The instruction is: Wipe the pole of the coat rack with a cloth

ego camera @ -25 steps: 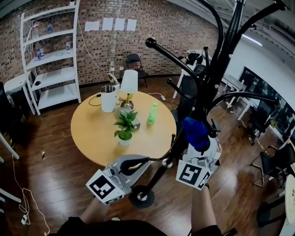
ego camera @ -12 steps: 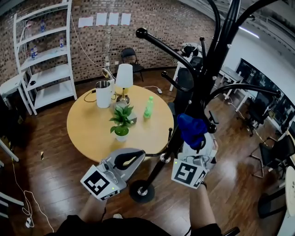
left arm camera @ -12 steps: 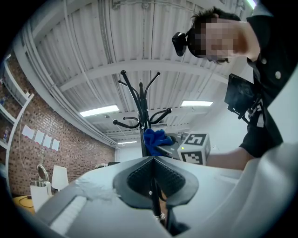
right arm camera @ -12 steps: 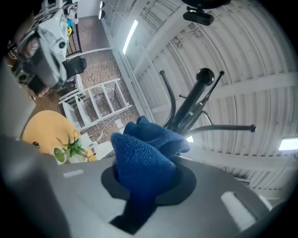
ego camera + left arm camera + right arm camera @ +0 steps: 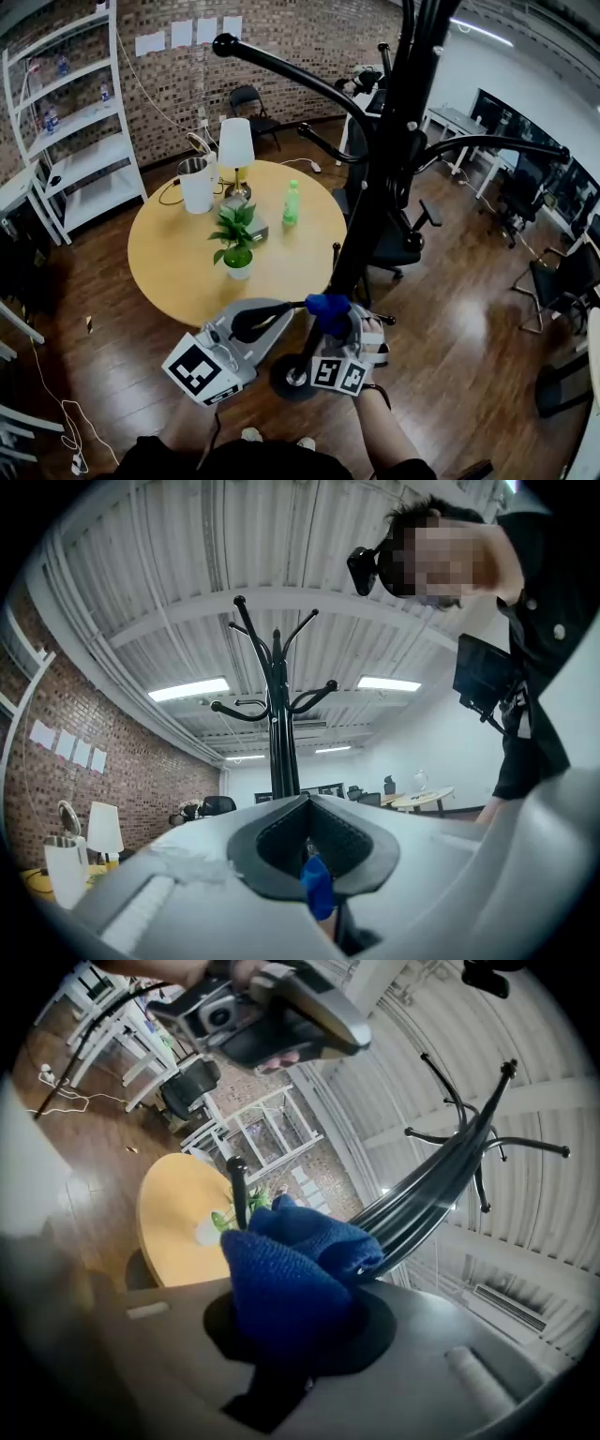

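Floorboards (image 5: 450, 356) lie open to the right of the coat rack's round base (image 5: 286, 375), with office chairs (image 5: 562, 281) well apart along the far right edge. To the left, the rim of a round wooden table (image 5: 169, 281) sits just beside my left gripper (image 5: 270, 317), so that side is tight. On the table stand a potted plant (image 5: 234, 246), a white lamp (image 5: 235, 145), a green bottle (image 5: 292, 202) and a kettle (image 5: 196, 183), all set back from the near rim. A white shelf unit (image 5: 70, 122) stands against the brick wall at far left.

The black pole (image 5: 394, 122) rises through the middle of the head view, slanted by the wide lens. Its curved arms spread overhead. One long arm with a ball tip (image 5: 225, 44) reaches out above the table, and another stretches right.

My right gripper (image 5: 339, 328) is low on the pole, nearer the base than the arms. Its jaws are clamped on a bunched blue cloth (image 5: 326, 309), which bulges out of them and presses against the pole.

My left gripper's jaws are drawn in narrow around a thin black side peg (image 5: 292, 305) that runs toward the pole. Through the slit between its pads I see a sliver of the blue cloth.
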Motion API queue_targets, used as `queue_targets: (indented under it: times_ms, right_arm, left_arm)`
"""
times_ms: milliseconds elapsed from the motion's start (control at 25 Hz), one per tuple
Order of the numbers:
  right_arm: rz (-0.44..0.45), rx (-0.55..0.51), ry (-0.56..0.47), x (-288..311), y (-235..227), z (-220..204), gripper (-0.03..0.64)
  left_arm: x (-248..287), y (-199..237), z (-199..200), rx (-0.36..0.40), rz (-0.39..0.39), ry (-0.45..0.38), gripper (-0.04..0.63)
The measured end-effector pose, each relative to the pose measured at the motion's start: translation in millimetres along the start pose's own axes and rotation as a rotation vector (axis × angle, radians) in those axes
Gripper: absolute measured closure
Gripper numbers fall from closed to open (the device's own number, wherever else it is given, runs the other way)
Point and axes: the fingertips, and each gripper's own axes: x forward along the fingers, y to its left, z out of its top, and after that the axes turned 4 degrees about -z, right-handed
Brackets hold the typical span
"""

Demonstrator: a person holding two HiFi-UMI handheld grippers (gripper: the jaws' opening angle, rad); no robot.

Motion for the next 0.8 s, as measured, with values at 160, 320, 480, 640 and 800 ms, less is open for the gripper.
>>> queue_targets:
  times_ms: [160, 320, 480, 640, 800]
  right_arm:
    - [0.044, 0.035, 0.044, 0, 20, -19, 0.552]
    - [0.083, 0.058, 0.086, 0, 28, -30, 0.552]
    - [0.017, 0.116, 0.060, -3, -4, -8, 0.545]
    - [-0.081, 0.140, -0.044, -2, -63, 39, 0.541]
    - [-0.203, 0.132, -0.148, -5, -130, 87, 0.541]
  left_arm:
    - [-1, -1, -5, -0.012, 0.000, 0.011, 0.592]
    - [-5, 0, -9, -0.018, 0.005, 0.018, 0.592]
    - [-9, 1, -5, -0.025, 0.014, -0.008, 0.592]
    - [-11, 5, -1, -0.018, 0.019, -0.025, 0.592]
    - [-15, 9, 5, 0.003, 0.018, -0.037, 0.592]
